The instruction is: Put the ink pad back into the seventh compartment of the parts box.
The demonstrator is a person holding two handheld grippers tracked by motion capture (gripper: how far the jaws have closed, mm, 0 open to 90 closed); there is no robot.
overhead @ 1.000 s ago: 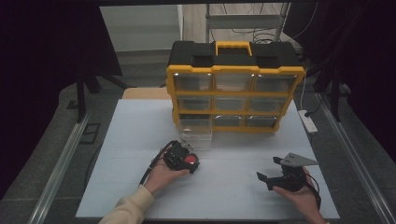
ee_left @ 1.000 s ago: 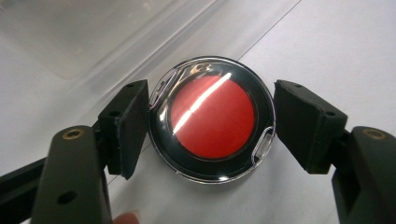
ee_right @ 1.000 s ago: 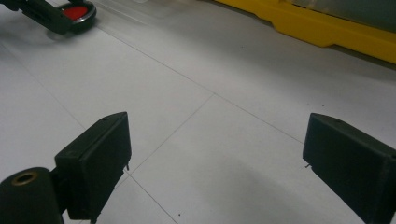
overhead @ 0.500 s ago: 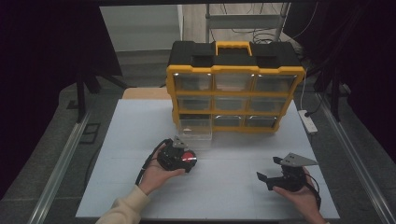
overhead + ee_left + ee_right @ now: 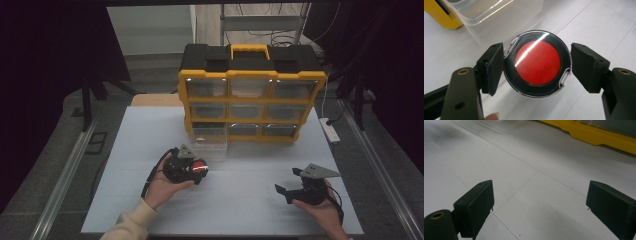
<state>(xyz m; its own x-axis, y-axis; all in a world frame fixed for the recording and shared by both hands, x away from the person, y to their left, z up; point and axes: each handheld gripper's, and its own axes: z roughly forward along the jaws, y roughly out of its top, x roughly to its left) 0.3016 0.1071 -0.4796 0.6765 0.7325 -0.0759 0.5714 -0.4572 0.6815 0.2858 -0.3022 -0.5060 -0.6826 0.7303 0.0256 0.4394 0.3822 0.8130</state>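
Note:
A round black case with a red disc under a clear lid sits between the two pads of my left gripper, which is shut on its rim. In the high view that gripper holds the red-faced case just above the white table, in front of a clear drawer pulled out of the bottom left of the yellow and black organizer. My right gripper rests low at the table's right front, open. Nothing is between its pads, just bare white surface.
The clear drawer lies just beyond the held case, with the organizer's yellow base behind it. A white power strip lies at the table's right edge. The white table top stretches between the two hands.
My left gripper has lifted a little with the round case and drifted slightly left. The right gripper has stayed where it was.

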